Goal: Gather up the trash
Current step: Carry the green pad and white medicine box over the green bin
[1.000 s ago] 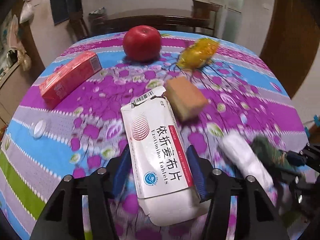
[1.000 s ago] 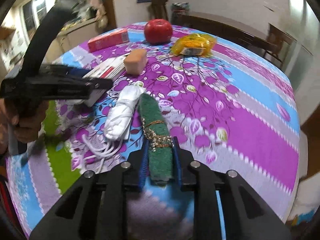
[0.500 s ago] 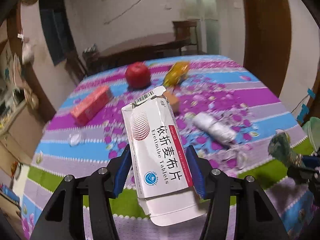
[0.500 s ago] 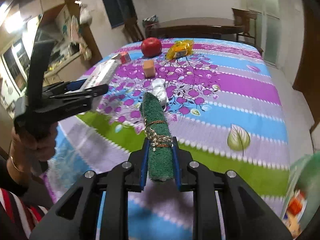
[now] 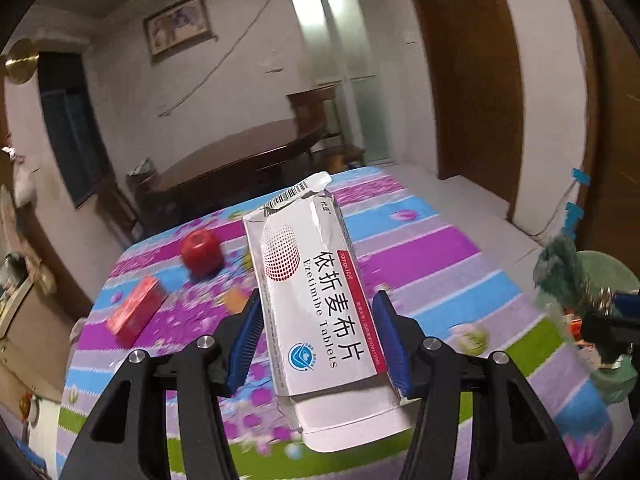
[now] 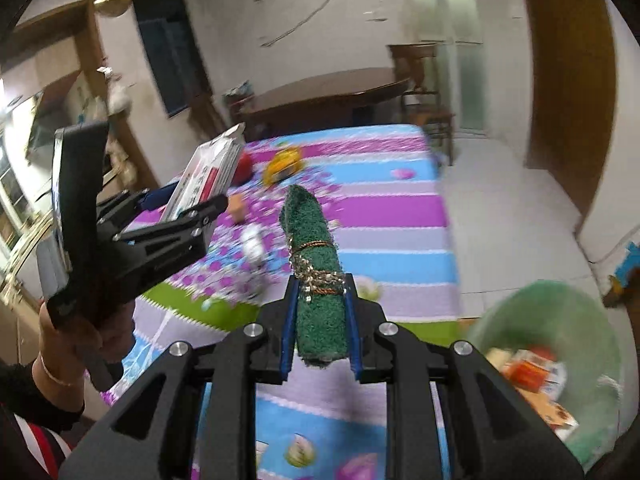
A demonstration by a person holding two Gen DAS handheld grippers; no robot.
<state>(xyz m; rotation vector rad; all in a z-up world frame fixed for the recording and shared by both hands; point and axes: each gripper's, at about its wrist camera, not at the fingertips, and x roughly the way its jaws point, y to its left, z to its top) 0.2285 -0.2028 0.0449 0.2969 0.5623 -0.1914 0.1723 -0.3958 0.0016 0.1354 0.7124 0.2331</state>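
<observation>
On my left wrist view, the left tongs are closed on a white tablet box, their blue pads pressed to its two long sides. The box is held up off the tabletop, its torn barcode flap pointing away from me. Below and beyond it I see a red apple and a red box lying on the flowered cloth, both blurred. At the right edge I can make out the green roll in my other tongs, in front of a pale green bin.

On my right wrist view, the right tongs are clamped on the green roll, a scouring pad rolled up and bound with thin gold wire. It sticks out forward, above the near edge of the tabletop. The bin sits low on the right, beside the tabletop, with paper scraps and a red packet inside. On the left I see my left hand gripping the left tongs, with the tablet box raised in them. A yellow wrapper lies farther back on the cloth.
</observation>
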